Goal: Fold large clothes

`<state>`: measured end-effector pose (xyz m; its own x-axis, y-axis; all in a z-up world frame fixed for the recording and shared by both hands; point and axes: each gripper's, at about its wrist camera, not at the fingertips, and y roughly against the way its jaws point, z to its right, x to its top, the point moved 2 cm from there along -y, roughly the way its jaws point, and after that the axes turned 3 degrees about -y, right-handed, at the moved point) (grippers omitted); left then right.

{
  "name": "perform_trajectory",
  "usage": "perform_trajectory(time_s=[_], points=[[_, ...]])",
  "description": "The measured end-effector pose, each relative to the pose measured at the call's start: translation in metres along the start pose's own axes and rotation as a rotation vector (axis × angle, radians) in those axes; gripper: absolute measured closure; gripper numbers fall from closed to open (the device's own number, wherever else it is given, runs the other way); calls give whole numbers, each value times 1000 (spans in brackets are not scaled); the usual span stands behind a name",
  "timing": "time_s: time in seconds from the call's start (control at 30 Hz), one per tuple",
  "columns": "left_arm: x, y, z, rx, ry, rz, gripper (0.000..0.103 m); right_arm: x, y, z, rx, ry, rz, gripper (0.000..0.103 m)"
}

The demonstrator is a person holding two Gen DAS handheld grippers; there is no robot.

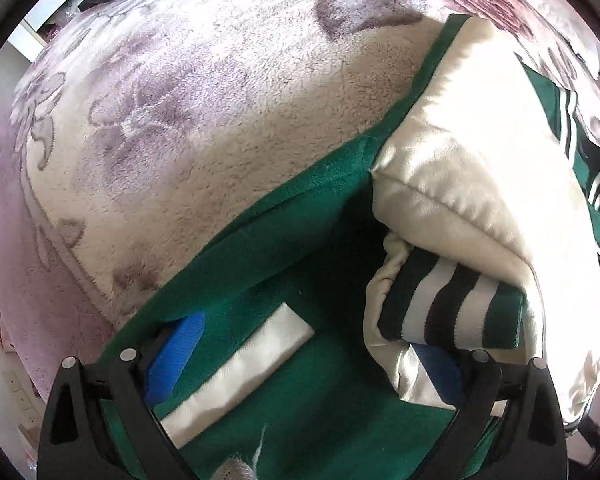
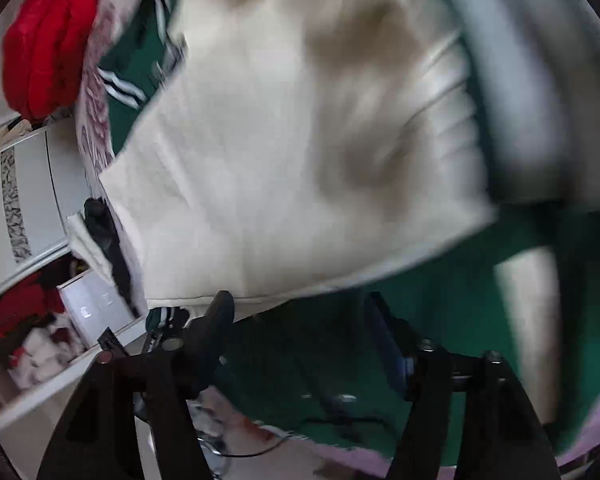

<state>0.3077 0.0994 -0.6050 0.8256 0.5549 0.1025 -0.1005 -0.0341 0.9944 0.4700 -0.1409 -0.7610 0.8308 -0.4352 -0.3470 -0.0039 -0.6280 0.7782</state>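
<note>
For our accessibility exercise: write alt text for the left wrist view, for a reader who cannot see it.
A green jacket with a cream sleeve folded across it lies on a floral fleece blanket. The left gripper, its blue-padded fingers spread open, points down over the sleeve's striped cuff and a white pocket trim.

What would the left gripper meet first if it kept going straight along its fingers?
Most likely the green body of the jacket spread right beneath the open left gripper, around the white strip; the gap is hard to judge.
</note>
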Motion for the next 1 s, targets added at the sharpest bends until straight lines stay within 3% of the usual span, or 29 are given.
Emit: perform_trajectory(time_s=[0.17, 0.3, 0.4, 0.43, 0.47, 0.53, 0.6, 0.67, 0.73, 0.8, 0.87, 0.93, 1.0], points=[[32, -11, -10, 22, 73, -16, 0, 25, 41, 30, -136, -93, 131, 33], [46, -10, 4, 81, -20, 9, 0, 45, 49, 30, -202, -69, 188, 33], [42, -10, 14, 108, -66, 23, 0, 61, 32, 15, -275, -8, 175, 37], [42, -8, 14, 120, -76, 31, 0, 64, 30, 13, -298, -11, 195, 46], [40, -4, 13, 123, -80, 38, 0, 66, 30, 11, -327, -13, 219, 69], [42, 6, 10, 143, -78, 77, 0, 65, 43, -11, -300, 52, 290, 95], [32, 22, 6, 188, -75, 142, 0, 58, 72, -41, -277, 146, 399, 95], [36, 19, 6, 187, -68, 140, 0, 57, 94, -58, -253, 207, 469, 96], [32, 12, 11, 181, -46, 104, 0, 72, 89, -56, -244, 190, 418, 96], [6, 15, 0, 176, -29, 87, 0, 96, 61, -36, -275, 90, 310, 95], [4, 21, 1, 174, -37, 87, 0, 115, 38, -15, -341, 36, 196, 83], [-5, 35, 4, 165, -58, 97, 0, 115, 47, -9, -293, 25, 199, 79], [-19, 52, 2, 195, -112, 116, 0, 107, 66, -19, -306, 46, 227, 71]])
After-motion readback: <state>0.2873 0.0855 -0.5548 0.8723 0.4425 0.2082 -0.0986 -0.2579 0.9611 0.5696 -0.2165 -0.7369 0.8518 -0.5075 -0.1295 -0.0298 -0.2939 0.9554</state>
